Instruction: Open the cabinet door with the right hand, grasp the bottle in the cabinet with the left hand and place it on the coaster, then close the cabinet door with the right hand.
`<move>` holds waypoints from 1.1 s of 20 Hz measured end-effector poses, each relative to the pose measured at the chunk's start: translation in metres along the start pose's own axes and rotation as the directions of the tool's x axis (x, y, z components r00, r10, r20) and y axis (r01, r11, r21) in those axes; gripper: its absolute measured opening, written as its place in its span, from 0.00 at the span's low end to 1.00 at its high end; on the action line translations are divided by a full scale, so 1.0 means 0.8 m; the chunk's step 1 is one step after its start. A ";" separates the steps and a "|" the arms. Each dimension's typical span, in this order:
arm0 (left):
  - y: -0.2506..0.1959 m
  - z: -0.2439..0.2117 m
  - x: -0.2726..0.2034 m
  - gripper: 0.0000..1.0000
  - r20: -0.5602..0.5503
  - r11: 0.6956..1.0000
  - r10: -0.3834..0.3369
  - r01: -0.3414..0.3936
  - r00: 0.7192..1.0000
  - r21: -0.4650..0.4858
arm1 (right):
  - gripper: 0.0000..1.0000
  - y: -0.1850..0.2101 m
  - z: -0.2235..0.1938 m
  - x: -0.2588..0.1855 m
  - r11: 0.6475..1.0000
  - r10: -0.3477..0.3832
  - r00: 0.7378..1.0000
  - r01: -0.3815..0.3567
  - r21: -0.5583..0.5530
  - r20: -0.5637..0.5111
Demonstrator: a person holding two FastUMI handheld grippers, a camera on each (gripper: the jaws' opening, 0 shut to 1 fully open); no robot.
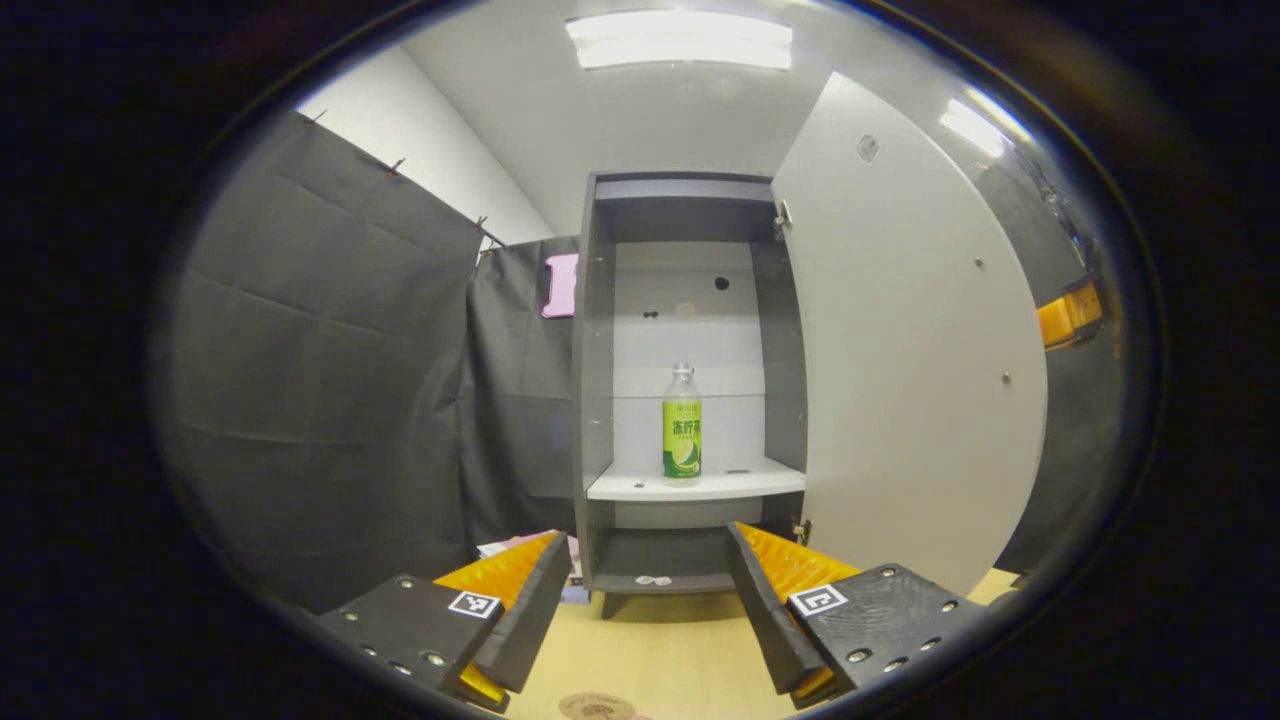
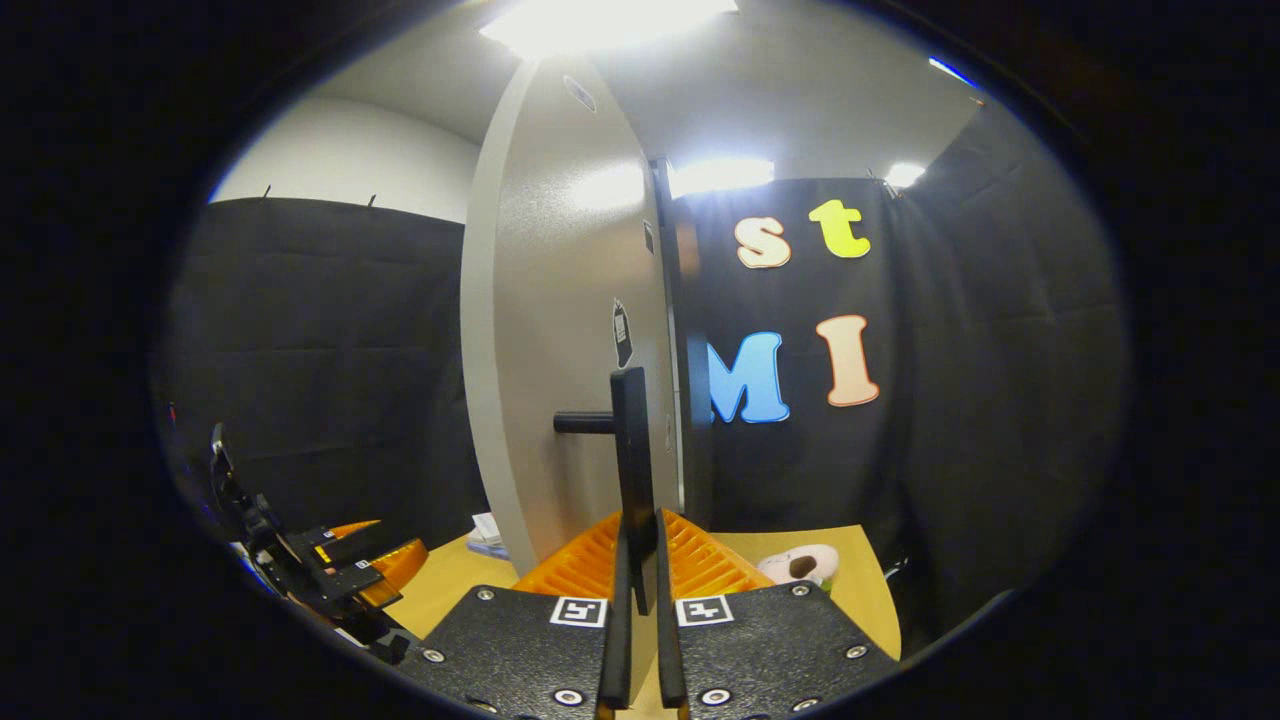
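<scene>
In the left gripper view the grey cabinet stands open, its pale door swung out to the right. A clear bottle with a green label stands upright on the white shelf. My left gripper is open, low in front of the cabinet and well short of the bottle. A round coaster lies on the table just below it. In the right gripper view my right gripper is shut on the door's black handle, beside the door. The left gripper appears at lower left.
The wooden table runs up to the cabinet's foot. A small white object with a dark spot lies on the table right of the door. Some papers lie left of the door's edge. Black cloth walls enclose the booth.
</scene>
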State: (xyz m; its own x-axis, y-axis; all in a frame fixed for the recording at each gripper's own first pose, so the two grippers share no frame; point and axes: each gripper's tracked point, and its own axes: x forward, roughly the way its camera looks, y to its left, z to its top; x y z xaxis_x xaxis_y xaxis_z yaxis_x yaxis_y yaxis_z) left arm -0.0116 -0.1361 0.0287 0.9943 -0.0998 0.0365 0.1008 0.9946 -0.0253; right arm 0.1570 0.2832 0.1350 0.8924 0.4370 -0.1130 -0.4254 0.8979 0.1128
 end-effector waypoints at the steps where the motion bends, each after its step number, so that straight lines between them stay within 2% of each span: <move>1: -0.003 0.002 0.003 0.92 -0.001 1.000 0.004 -0.004 1.000 0.003 | 0.11 -0.001 0.003 -0.001 1.000 0.006 1.000 -0.005 -0.026 0.008; 3: -0.008 0.007 0.012 0.92 -0.003 1.000 0.005 -0.005 1.000 0.012 | 0.10 -0.024 0.005 0.000 0.997 0.000 1.000 0.002 -0.078 0.018; 7: -0.024 0.020 0.051 0.92 -0.009 0.998 -0.052 0.052 0.999 0.045 | 0.13 -0.012 0.000 -0.007 0.999 0.037 0.999 -0.036 -0.036 0.016; 9: -0.029 0.028 0.076 0.93 -0.003 0.995 -0.084 0.084 0.996 0.046 | 0.36 -0.026 0.004 -0.002 0.999 -0.012 0.999 0.013 -0.045 0.041; 10: -0.031 0.031 0.091 0.92 0.002 0.994 -0.098 0.098 0.995 0.046 | 0.60 -0.034 0.007 -0.004 0.998 -0.042 0.998 0.045 -0.042 0.056; 11: -0.033 0.035 0.106 0.88 0.007 0.993 -0.112 0.112 0.994 0.046 | 0.74 -0.039 0.008 -0.004 0.997 -0.073 0.995 0.075 -0.031 0.064; 12: -0.036 0.037 0.123 0.88 0.010 0.991 -0.125 0.124 0.992 0.045 | 0.93 -0.048 0.007 -0.006 0.992 -0.117 0.991 0.120 -0.030 0.069; 13: -0.039 0.040 0.138 0.92 0.010 0.990 -0.134 0.133 0.991 0.042 | 0.95 -0.062 0.007 -0.009 0.984 -0.171 0.983 0.174 -0.038 0.072; 14: -0.040 0.040 0.152 0.88 0.009 0.989 -0.145 0.144 0.989 0.036 | 0.95 -0.076 0.009 -0.016 0.973 -0.225 0.971 0.229 -0.044 0.077; 16: -0.049 0.043 0.181 0.88 0.008 0.983 -0.185 0.184 0.983 0.015 | 0.94 -0.092 0.008 -0.028 0.948 -0.314 0.946 0.317 -0.026 0.082; 18: -0.051 0.040 0.210 0.92 -0.005 0.977 -0.212 0.212 0.977 0.003 | 0.95 -0.097 0.006 -0.028 0.927 -0.375 0.923 0.375 0.012 0.082; 19: -0.051 0.038 0.224 0.88 -0.010 0.974 -0.226 0.226 0.974 -0.005 | 0.95 -0.100 0.004 -0.031 0.915 -0.404 0.911 0.403 0.029 0.076; 22: -0.051 0.030 0.267 0.88 -0.018 0.969 -0.246 0.246 0.969 -0.032 | 0.95 -0.108 -0.005 -0.045 0.875 -0.483 0.874 0.479 0.070 0.051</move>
State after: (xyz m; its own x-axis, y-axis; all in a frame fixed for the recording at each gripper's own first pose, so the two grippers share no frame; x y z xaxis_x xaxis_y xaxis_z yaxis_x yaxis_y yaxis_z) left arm 0.1958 -0.1974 0.0615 0.9394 -0.3421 0.0236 0.3429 0.9382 -0.0480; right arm 0.1611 0.1905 0.1250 0.9932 -0.0546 -0.1032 0.0664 0.9912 0.1141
